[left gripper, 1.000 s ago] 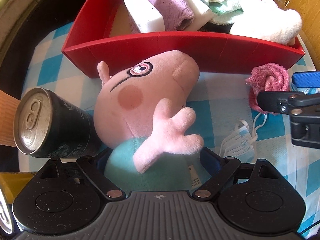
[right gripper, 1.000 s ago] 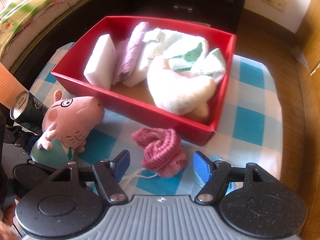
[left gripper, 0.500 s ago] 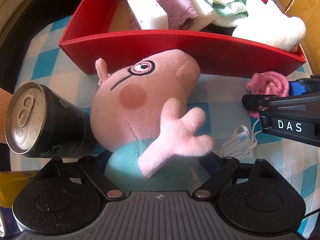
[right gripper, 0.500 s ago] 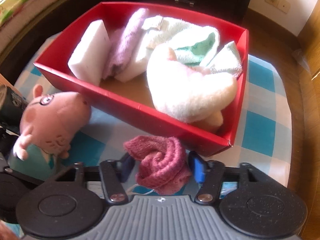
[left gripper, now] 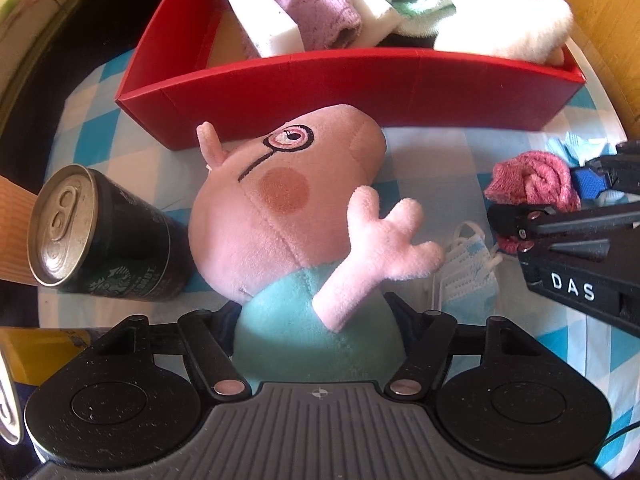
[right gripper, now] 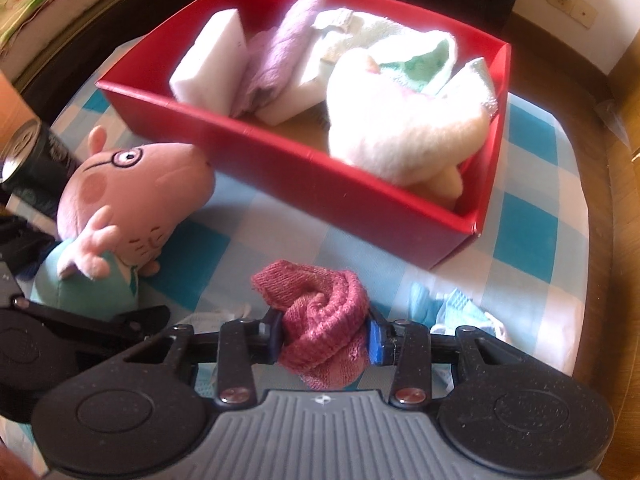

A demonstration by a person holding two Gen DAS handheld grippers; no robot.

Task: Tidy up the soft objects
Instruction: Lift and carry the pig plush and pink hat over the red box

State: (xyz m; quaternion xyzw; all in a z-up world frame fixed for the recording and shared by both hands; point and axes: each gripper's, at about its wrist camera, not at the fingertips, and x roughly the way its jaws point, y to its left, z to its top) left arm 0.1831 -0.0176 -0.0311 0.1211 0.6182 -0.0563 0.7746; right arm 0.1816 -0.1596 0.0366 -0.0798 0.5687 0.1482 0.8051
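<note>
Right tongs [right gripper: 325, 338] were closing on the pink knitted sock [right gripper: 320, 320], both blue pads already pressed into its bunched sides. Sock was rolled up, resting on the checked worktop [right gripper: 524, 240] just in front of the red box [right gripper: 304, 168].

Left tongs [left gripper: 316, 320] were closing too, straddling the teal body of the pig plush [left gripper: 288, 208]; pads mostly hidden behind the body, so cannot tell whether they had made contact. Both tongs pointed steeply down at the worktop, side by side.

Plush lay on its side between a dark drink can [left gripper: 104, 232] and a crumpled face mask [left gripper: 466, 264], snout toward the box. Pink head, glasses, one arm sticking up.

Box already held a white sponge [right gripper: 208, 60], a lilac towel [right gripper: 276, 52] and a cream plush [right gripper: 404, 128].
</note>
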